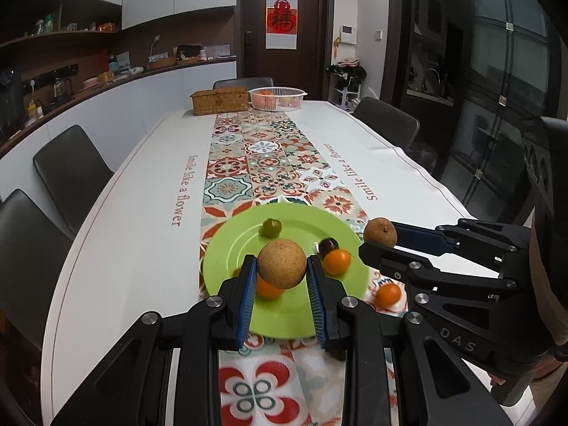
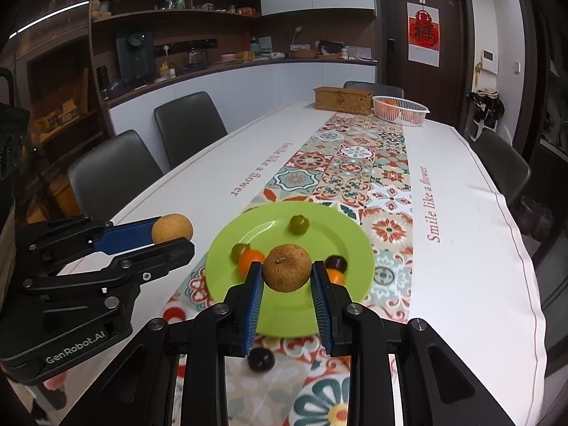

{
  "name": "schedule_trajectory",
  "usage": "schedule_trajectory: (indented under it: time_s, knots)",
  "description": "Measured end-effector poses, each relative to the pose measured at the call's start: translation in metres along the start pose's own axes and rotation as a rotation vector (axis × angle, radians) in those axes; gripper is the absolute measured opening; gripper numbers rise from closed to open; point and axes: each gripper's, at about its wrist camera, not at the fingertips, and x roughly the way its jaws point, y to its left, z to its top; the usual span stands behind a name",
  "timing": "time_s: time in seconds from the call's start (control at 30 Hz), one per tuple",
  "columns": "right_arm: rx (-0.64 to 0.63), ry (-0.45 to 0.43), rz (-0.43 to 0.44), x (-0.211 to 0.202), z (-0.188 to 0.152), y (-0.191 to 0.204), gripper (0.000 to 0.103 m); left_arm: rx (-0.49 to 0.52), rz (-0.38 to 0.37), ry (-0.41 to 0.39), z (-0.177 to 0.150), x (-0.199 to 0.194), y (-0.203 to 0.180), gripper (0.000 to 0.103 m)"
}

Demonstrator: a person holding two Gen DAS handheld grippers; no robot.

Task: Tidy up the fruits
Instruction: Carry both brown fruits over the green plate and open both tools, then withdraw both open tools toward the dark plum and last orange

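Observation:
My left gripper (image 1: 281,262) is shut on a round brown fruit (image 1: 282,266), held above a green plate (image 1: 241,241). My right gripper (image 2: 287,267) is shut on a second brown fruit (image 2: 287,269) with a small stem, also over the plate (image 2: 330,220). Each gripper shows in the other's view: the right gripper (image 1: 378,238) beside the plate's right rim, the left gripper (image 2: 174,235) off its left rim. On the plate lie a green fruit (image 2: 298,224), another green fruit (image 2: 239,251), an orange (image 2: 250,261) and a dark plum (image 2: 336,262).
An orange (image 1: 388,294) and a dark fruit (image 2: 261,360) lie on the patterned runner near the plate. A white basket (image 1: 277,97) with fruit and a woven box (image 1: 220,101) stand at the table's far end. Dark chairs (image 1: 71,170) line both sides.

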Motion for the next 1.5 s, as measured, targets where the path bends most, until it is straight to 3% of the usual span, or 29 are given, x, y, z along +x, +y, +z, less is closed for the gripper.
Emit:
schedule_trajectory:
  time_s: [0.6,1.07,1.27,1.4,1.5]
  knots:
    - [-0.022,0.062,-0.008,0.074,0.032,-0.015,0.028,-0.011,0.01,0.068,0.024,0.078,0.029,0.029]
    - [0.016,0.181,0.005,0.127,0.04,-0.033,0.028,-0.032,-0.05,0.187,0.033,0.13,0.044,0.028]
    - [0.052,0.205,0.012,0.137,0.038,-0.041,0.029,-0.011,-0.036,0.202,0.035,0.135,0.043,0.029]
    - [0.071,0.207,0.013,0.138,0.036,-0.046,0.029,-0.004,-0.017,0.191,0.034,0.131,0.042,0.036]
    - [0.066,0.195,0.008,0.133,0.034,-0.046,0.036,-0.02,-0.01,0.191,0.03,0.123,0.044,0.036]
